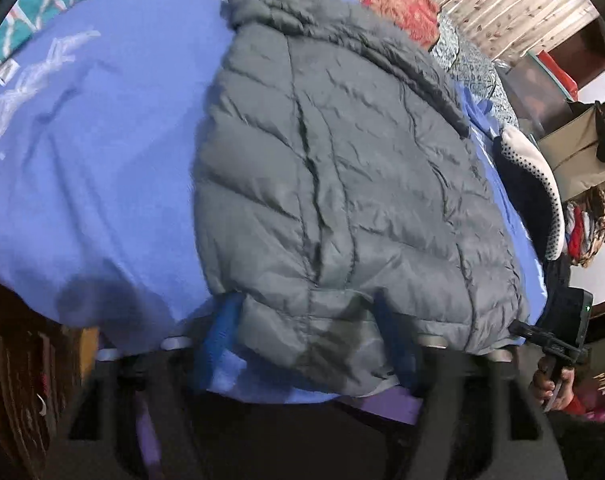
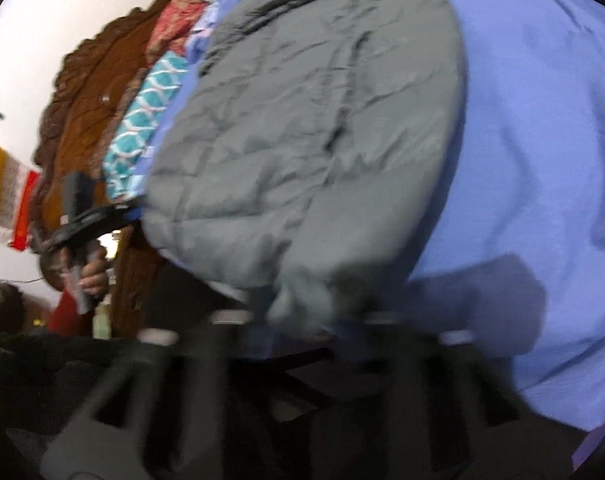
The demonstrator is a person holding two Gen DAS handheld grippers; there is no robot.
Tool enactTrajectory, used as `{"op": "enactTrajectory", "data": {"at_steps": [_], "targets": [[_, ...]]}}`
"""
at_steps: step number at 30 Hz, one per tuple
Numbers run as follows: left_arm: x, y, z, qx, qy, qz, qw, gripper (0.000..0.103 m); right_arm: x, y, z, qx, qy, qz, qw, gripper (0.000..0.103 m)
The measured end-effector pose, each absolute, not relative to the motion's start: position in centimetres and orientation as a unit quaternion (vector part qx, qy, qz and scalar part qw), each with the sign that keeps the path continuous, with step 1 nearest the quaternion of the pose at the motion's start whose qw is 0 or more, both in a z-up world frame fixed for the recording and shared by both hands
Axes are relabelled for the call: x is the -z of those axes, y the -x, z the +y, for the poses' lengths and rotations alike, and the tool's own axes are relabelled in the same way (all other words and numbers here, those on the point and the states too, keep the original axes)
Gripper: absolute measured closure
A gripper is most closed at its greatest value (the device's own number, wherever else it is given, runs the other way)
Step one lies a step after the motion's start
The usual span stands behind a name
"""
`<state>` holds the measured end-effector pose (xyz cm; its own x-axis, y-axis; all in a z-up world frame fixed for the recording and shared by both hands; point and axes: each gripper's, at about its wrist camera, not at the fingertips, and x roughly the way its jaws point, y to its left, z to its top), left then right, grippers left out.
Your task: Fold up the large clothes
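A grey quilted puffer jacket (image 1: pixel 342 184) lies on a blue bed sheet (image 1: pixel 102 168), hood at the far end and hem toward me. My left gripper (image 1: pixel 306 344) is at the hem, its blue fingers (image 1: pixel 222 332) wide apart with the hem lying between them. In the right wrist view the jacket (image 2: pixel 310 128) lies on the sheet (image 2: pixel 542 160). My right gripper (image 2: pixel 306 320) is at the jacket's near corner; the view is blurred and its fingertips are hidden by fabric. The right gripper also shows in the left wrist view (image 1: pixel 558 332), and the left gripper in the right wrist view (image 2: pixel 82 220).
A carved brown wooden headboard (image 2: pixel 90 120) stands by the bed. A teal patterned cloth (image 2: pixel 150 120) and a red patterned quilt (image 1: pixel 402 8) lie at the bed's far side. A dotted dark garment (image 1: pixel 530 184) and a heap of clothes (image 1: pixel 590 216) are at the right.
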<state>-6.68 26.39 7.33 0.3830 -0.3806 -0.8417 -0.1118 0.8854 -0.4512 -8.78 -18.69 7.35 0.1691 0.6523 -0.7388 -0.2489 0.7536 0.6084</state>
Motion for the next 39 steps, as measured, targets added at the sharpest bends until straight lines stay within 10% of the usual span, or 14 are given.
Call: {"op": "enactTrajectory", "data": {"at_steps": [4, 12, 18, 20, 21, 31, 37, 39], "targets": [[-11.4, 5.0, 26.3, 0.106, 0.255, 0.517, 0.81, 0.072, -11.7, 7.2, -19.3, -0.337, -0.211, 0.503, 0.768, 0.096], [-16.7, -7.2, 26.8, -0.022, 0.221, 0.472, 0.853, 0.066, -13.1, -7.0, -20.5, -0.19, -0.292, 0.465, 0.814, 0.095], [-12.2, -11.9, 28.8, -0.08, 0.238, 0.554, 0.794, 0.065, -6.9, -11.8, -19.1, -0.133, -0.297, 0.532, 0.782, 0.063], [-13.8, -10.2, 30.4, -0.058, 0.267, 0.524, 0.807, 0.065, -6.7, -10.8, -21.0, -0.16, -0.392, 0.496, 0.758, 0.026], [-14.9, -9.4, 31.2, -0.061, 0.267, 0.511, 0.815, 0.065, -7.0, -10.2, -21.8, -0.167, -0.42, 0.479, 0.752, 0.024], [-19.0, -9.5, 21.1, 0.003, -0.007, 0.461, 0.887, 0.041, -14.5, -6.8, -22.0, -0.169, -0.205, 0.42, 0.868, 0.024], [-11.7, -12.9, 20.0, 0.024, 0.015, 0.551, 0.834, 0.042, -12.4, -8.4, -19.0, -0.145, -0.074, 0.449, 0.878, 0.024], [-10.7, -13.0, 20.0, 0.027, 0.016, 0.561, 0.828, 0.064, -10.5, -9.6, -17.8, -0.139, -0.045, 0.477, 0.867, 0.033]]}}
